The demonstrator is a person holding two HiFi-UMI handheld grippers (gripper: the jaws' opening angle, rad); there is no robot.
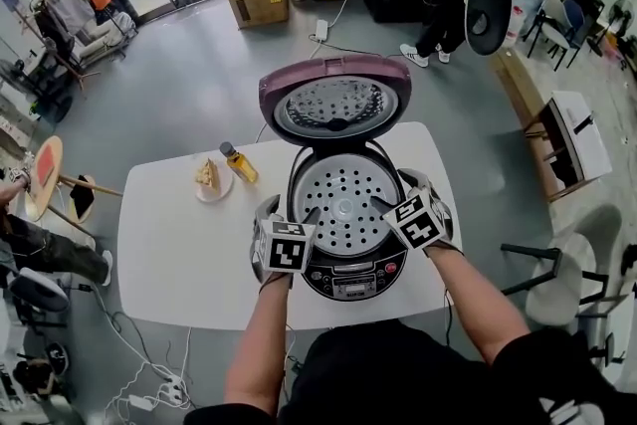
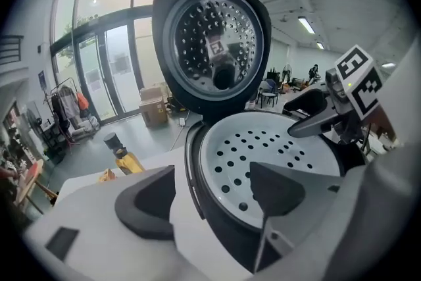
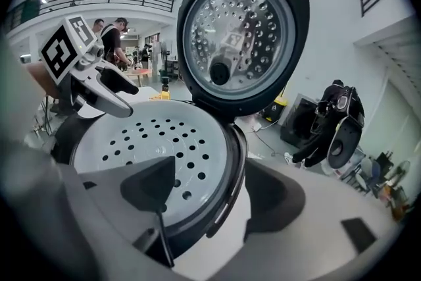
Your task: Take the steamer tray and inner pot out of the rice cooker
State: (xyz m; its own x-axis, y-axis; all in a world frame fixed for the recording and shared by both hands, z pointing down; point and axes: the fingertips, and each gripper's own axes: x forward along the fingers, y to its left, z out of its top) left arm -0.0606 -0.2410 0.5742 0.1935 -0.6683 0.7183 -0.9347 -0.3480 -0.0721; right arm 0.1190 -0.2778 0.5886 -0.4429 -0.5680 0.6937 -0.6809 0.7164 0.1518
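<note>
two tools reach in at either side of an open rice cooker on a white bench. towards the left of the bench a small plate holds a piece of food, with an amber bottle just beside it. the left tool has its jaws apart, straddling the cooker's left rim: one jaw outside the wall, one over the perforated steamer tray, which sits in the cooker's mouth. the right tool straddles the right rim the same way, jaws apart and not pressing. the lid stands raised behind.
</note>
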